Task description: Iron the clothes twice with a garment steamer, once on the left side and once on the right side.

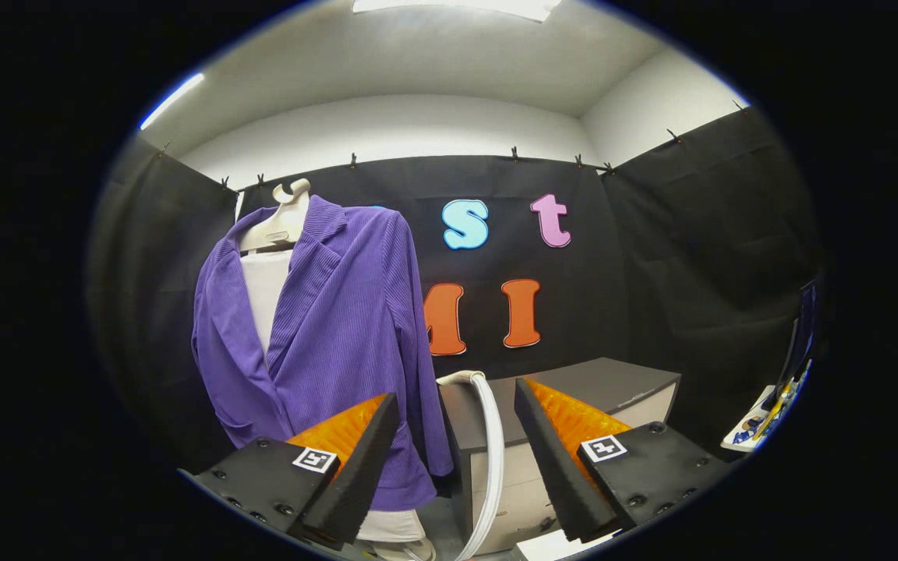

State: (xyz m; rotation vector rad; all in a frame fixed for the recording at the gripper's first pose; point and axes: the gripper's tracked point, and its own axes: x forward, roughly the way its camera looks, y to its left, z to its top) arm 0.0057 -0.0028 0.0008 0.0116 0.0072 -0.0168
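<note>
Two fingers: we see the hand-held gripper (pixel 457 436) with its fingers spread wide apart, clamped on nothing.
Between the fingers: we see a white hose (pixel 491 444) curving down from a pale rounded end, in front of the desk (pixel 613 383) and beyond the fingertips; whether it touches the desk we cannot tell.
Steamer: we take the hose for part of the garment steamer, but we cannot make out its head or body.
Clothes: we find a purple ribbed jacket (pixel 348 327) hanging ahead of the left finger, on a pale hanger (pixel 281 222) over a white form (pixel 266 292), its front open at the collar.
Jacket's place: we see it to the left of the desk, its hem reaching down behind the left fingertip.
Desk: we see a grey top on a pale cabinet, standing behind the right finger.
Far right: we see some colourful items (pixel 765 417) on a white surface, too small to tell apart.
</note>
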